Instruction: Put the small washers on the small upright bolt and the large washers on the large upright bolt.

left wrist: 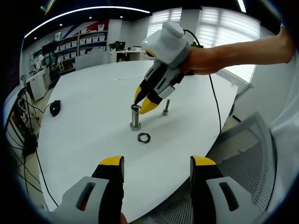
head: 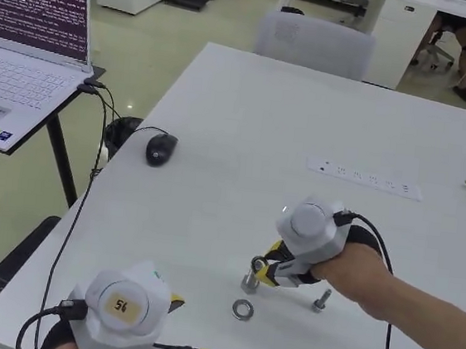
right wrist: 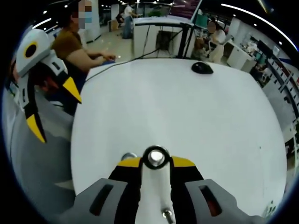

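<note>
Right claw [head: 266,271] [left wrist: 144,103] [right wrist: 155,163]: clenched. Its yellow tips pinch the gripped washer [right wrist: 155,157] [left wrist: 135,108] from both sides. In the left gripper view this washer sits at the top end of the large bolt [left wrist: 135,119] [head: 250,283], with the claw angled down onto it from above. Whether the washer is already threaded over the bolt tip cannot be told. A hand [head: 360,271] carries this claw from the right.

Left claw [left wrist: 156,163] [head: 193,330] [right wrist: 53,108]: released, jaws spread wide, nothing between them. It is held at the near edge of the worktop [head: 245,142], well apart from the bolts, and points toward them.

Task items: the large bolt stands upright on the worktop. The loose washer [head: 243,310] [left wrist: 144,137] lies flat just beside its base, on the near side, touching neither bolt. The small bolt [head: 321,300] [left wrist: 165,108] stands upright near the large one, to its right in the head view, with no washer discernible on it.

Surroundings: a black mouse [head: 160,148] [left wrist: 54,108] [right wrist: 202,68] rests toward the left part of the worktop. A white power strip [head: 364,177] lies farther back on the right. An open laptop [head: 20,60] sits on a separate stand to the left. A grey chair [head: 314,41] stands at the far edge.
</note>
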`<move>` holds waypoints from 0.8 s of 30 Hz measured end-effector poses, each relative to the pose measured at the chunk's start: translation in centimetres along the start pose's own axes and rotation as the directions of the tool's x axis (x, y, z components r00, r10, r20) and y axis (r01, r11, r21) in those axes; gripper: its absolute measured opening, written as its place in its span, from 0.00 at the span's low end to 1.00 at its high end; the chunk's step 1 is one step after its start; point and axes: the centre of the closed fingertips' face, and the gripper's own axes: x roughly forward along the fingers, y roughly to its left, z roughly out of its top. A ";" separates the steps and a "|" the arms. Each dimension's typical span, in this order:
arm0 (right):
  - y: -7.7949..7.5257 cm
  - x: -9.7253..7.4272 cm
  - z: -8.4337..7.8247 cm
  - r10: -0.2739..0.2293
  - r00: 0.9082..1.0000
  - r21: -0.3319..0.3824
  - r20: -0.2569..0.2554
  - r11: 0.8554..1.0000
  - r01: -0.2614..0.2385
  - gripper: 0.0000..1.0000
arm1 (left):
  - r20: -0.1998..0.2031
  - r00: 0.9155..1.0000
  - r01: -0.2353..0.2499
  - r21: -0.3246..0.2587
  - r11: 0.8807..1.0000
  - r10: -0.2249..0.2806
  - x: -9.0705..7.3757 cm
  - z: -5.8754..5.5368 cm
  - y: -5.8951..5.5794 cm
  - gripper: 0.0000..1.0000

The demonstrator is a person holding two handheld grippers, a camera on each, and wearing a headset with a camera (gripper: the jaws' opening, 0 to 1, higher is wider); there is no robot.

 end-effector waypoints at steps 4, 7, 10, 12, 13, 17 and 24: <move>-0.1 0.4 -0.1 0.005 1.000 0.003 -0.010 1.000 -0.005 0.23 | 0.001 1.000 0.003 0.001 1.000 -0.003 0.1 0.1 -0.1 0.56; -0.1 0.4 -0.1 0.007 1.000 0.008 -0.011 1.000 -0.007 0.23 | -0.001 1.000 0.005 0.001 1.000 -0.005 0.1 0.1 -0.2 0.56; -0.1 0.6 0.0 0.009 1.000 0.005 -0.017 1.000 -0.009 0.23 | -0.002 1.000 0.007 0.002 1.000 -0.007 0.1 0.1 -0.3 0.56; -0.1 0.8 -0.1 0.010 1.000 0.001 -0.026 1.000 -0.010 0.23 | -0.003 1.000 0.007 0.002 1.000 -0.007 0.2 0.0 -0.3 0.56; -0.1 0.8 -0.1 0.012 1.000 0.001 -0.029 1.000 -0.012 0.23 | -0.003 1.000 0.007 0.002 1.000 -0.007 0.2 0.0 -0.2 0.56; 0.0 1.1 -0.3 0.016 0.999 0.006 -0.042 1.000 -0.016 0.23 | -0.002 1.000 0.007 0.002 1.000 -0.007 0.2 0.1 -0.2 0.56; 0.0 2.2 -0.9 0.022 0.997 0.006 -0.071 1.000 -0.022 0.23 | -0.002 1.000 0.009 0.001 1.000 -0.009 0.3 0.1 -0.2 0.56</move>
